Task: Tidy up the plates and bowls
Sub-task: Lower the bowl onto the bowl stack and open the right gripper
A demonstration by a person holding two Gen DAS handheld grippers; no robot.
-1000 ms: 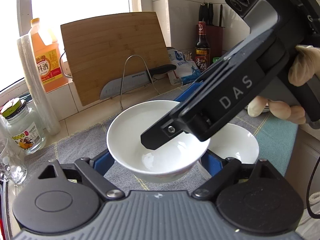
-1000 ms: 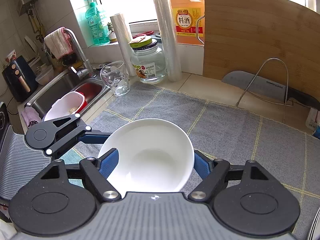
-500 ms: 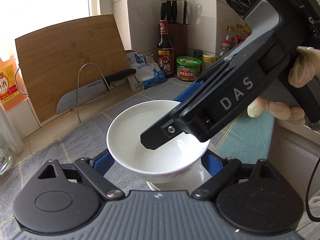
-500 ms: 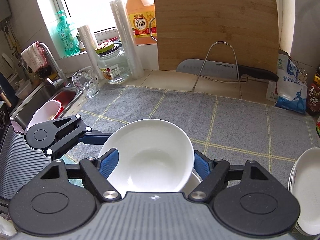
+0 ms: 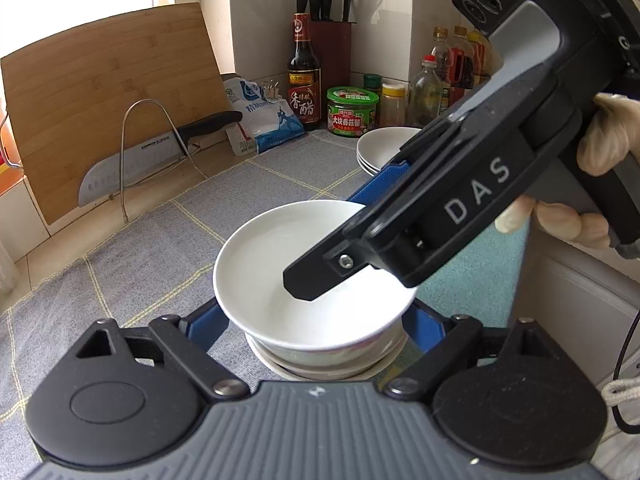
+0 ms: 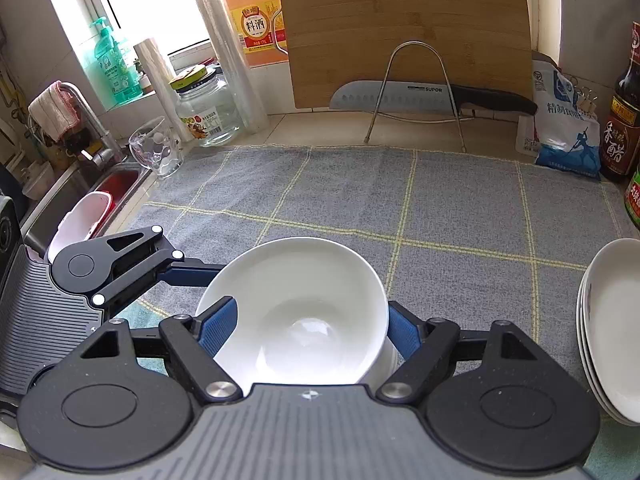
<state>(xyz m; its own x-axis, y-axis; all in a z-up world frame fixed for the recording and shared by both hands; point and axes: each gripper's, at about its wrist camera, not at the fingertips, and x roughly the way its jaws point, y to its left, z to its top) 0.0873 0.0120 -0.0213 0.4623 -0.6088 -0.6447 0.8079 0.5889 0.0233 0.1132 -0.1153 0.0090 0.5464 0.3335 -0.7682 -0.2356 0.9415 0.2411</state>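
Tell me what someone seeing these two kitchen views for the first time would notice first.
A white bowl fills the middle of both views, gripped by the left gripper and the right gripper from opposite sides, just above another white bowl on the grey checked mat. A stack of white plates sits at the mat's right edge. Behind, a bamboo cutting board leans on the wall with a cleaver in a wire rack.
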